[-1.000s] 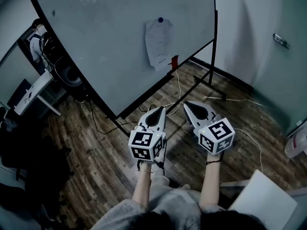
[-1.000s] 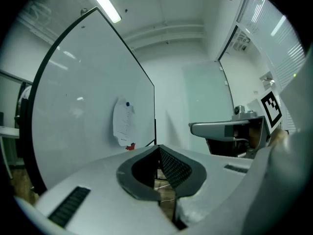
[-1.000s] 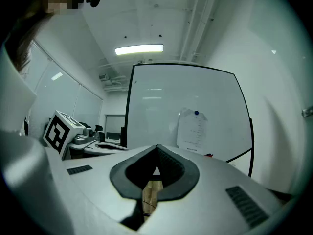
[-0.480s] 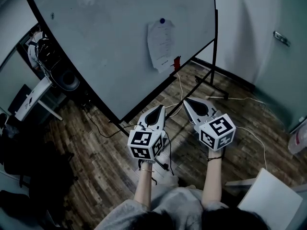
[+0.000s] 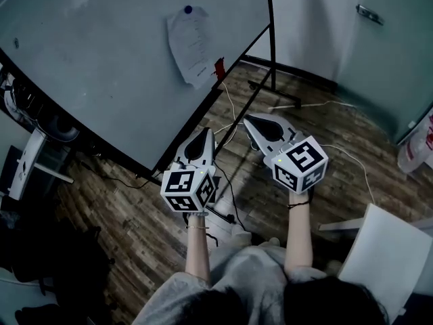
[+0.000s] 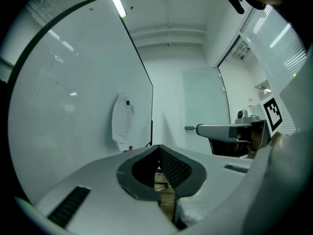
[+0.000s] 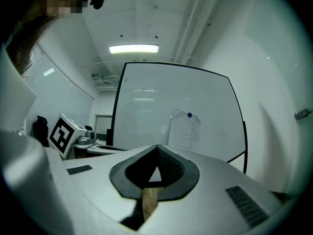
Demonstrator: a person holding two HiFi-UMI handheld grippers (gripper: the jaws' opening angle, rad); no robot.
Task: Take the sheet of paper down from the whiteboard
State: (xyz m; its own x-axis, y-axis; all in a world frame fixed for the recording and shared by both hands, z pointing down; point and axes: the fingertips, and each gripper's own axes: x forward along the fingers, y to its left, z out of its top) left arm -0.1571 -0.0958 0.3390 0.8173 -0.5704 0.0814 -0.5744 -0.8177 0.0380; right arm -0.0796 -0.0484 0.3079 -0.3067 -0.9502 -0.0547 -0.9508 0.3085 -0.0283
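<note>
Now on the approach: sheet not yet touched

Far to my left stands the whiteboard (image 5: 101, 66) in its black frame, smooth, pale and glossy. The sheet of paper (image 5: 191, 46) hangs near the board's right edge; it is thin and printed, curls a little at the lower corner, and is pinned at the top by a small round blue magnet (image 5: 188, 9). A small red thing (image 5: 218, 68) sits on the frame just below the sheet, too small for me to name.

My left claw (image 5: 204, 131) is clenched on nothing, its dark ribbed pads meeting at the tip; my right claw (image 5: 247, 118) is likewise clenched and empty. Both point toward the board and are well apart from the sheet, above the wood-plank floor (image 5: 135, 215).

I judge this to be the reach step. Next I would need to open one claw, bring it to a free edge of the sheet and pinch the flimsy paper gently; the other claw could perhaps free the magnet, so nothing tears.
</note>
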